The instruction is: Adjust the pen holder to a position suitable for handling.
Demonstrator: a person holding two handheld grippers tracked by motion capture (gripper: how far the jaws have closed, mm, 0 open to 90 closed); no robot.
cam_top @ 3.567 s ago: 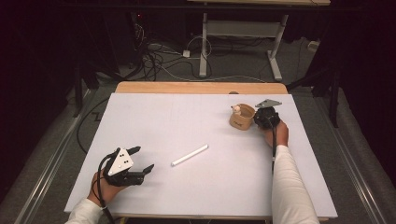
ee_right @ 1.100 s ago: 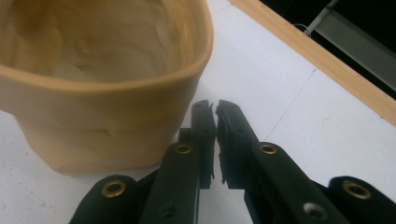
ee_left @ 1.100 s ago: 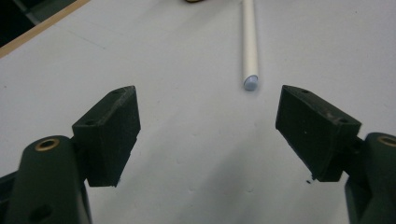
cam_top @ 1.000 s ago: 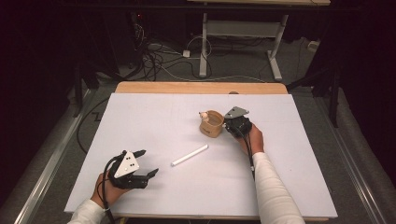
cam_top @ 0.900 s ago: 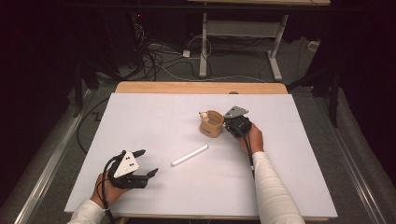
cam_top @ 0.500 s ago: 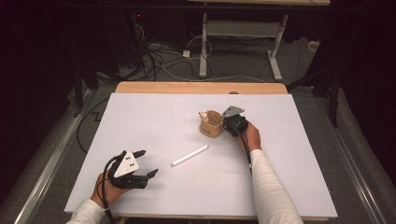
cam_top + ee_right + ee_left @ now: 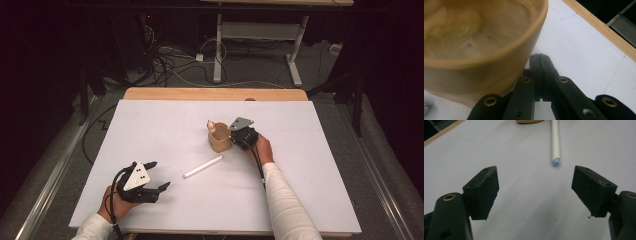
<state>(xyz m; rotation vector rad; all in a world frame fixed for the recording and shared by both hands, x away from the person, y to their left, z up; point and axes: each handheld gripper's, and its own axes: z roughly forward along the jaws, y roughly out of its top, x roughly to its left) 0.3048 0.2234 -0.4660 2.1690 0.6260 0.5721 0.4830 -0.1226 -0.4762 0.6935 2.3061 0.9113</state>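
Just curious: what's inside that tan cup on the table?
The tan cup holds a pale, lumpy mass; a rounded piece pokes above the rim. The cup's bottom is covered by it.

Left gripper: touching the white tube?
Apart. The left gripper view shows the left gripper with jaws wide open and bare table between them and the near end of the white tube.

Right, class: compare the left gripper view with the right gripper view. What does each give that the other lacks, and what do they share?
Left gripper view: the left claw with its jaws wide apart, and the white tube, its capped end lying ahead of them.
Right gripper view: the right claw with its jaws shut together close beside the tan cup, and a pale lump inside it.
Shared: the cup, the white table cover and the wooden edge.
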